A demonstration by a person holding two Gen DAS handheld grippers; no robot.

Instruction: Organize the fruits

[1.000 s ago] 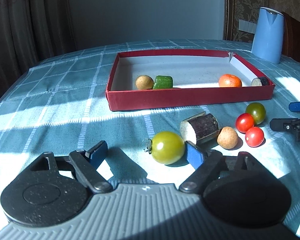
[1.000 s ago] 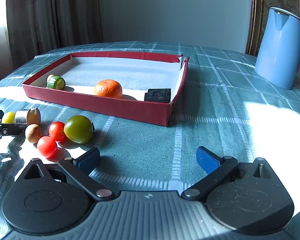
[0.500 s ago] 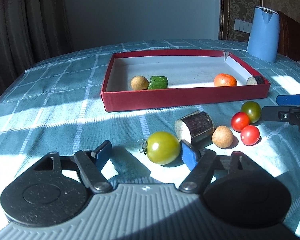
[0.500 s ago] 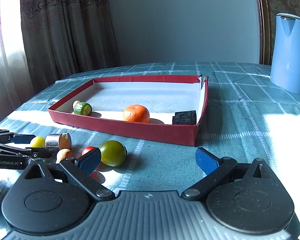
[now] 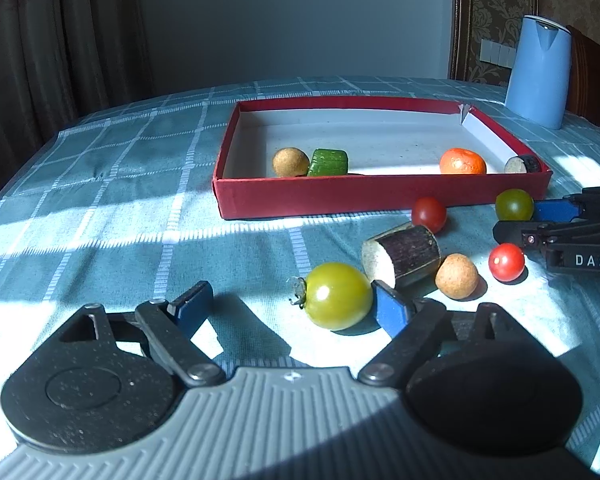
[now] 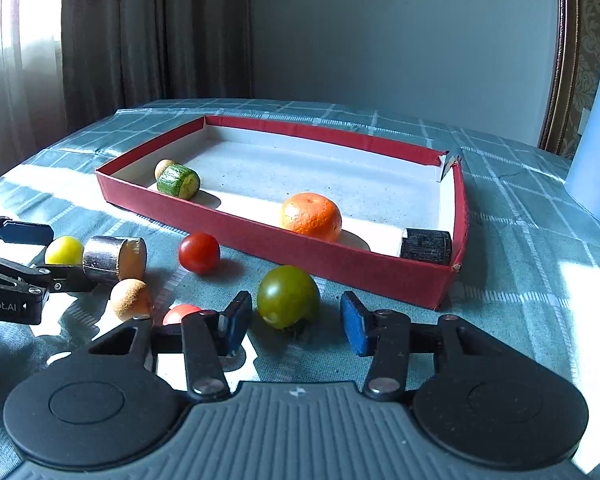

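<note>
Between your right gripper (image 6: 295, 326)'s spread jaws sits the dark green tomato (image 6: 287, 295), not yet pinched. Your left gripper (image 5: 288, 308) is also spread, the yellow-green tomato (image 5: 337, 295) apparently touching one pad. Still loose on the counter (image 5: 100, 208): two red tomatoes, a cork ball and a log piece. Farther off, the red tray (image 5: 380, 196) holds only four items, so most sorting remains.
</note>
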